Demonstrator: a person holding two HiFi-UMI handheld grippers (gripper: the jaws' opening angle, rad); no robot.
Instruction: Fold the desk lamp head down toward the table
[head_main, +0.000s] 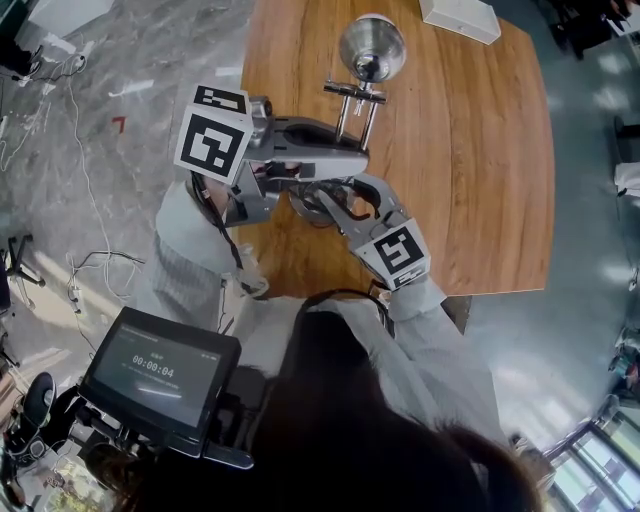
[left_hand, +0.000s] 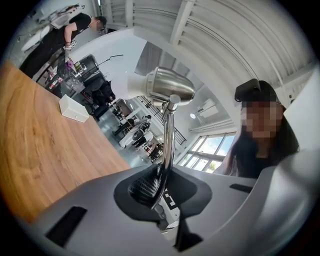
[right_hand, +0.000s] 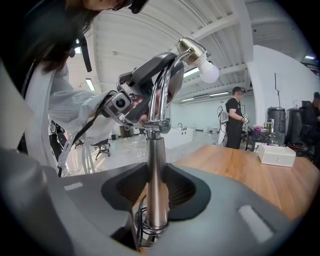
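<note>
The desk lamp's lamp head (head_main: 372, 47) sits high, a shiny metal dome poised over the wooden surface (head_main: 470, 180), nowhere near folded down, with its white bulb (right_hand: 207, 72) poking out at the top of the right gripper view. From it the thin chrome upper arm (left_hand: 167, 140) runs back toward the person, and that's where the left hand-held gripper (head_main: 350, 150) has it: jaws drawn in tight, pinching the slim rod just below the head. Lower down, the right hand-held gripper (head_main: 330, 200) is clamped round the thicker lower post (right_hand: 156, 165), pads against the metal on both sides, just under the hinge. The base itself is hidden beneath the two tools. So here's the key line-up: the head lies straight out past the left jaws, along the arm's long axis, away from the person, and the left is clearly the nearer of the two. By my read, the left tips that arm over at the hinge while the right braces the post. A white box (head_main: 460, 15) waits at the far edge, well apart from the lamp.
</note>
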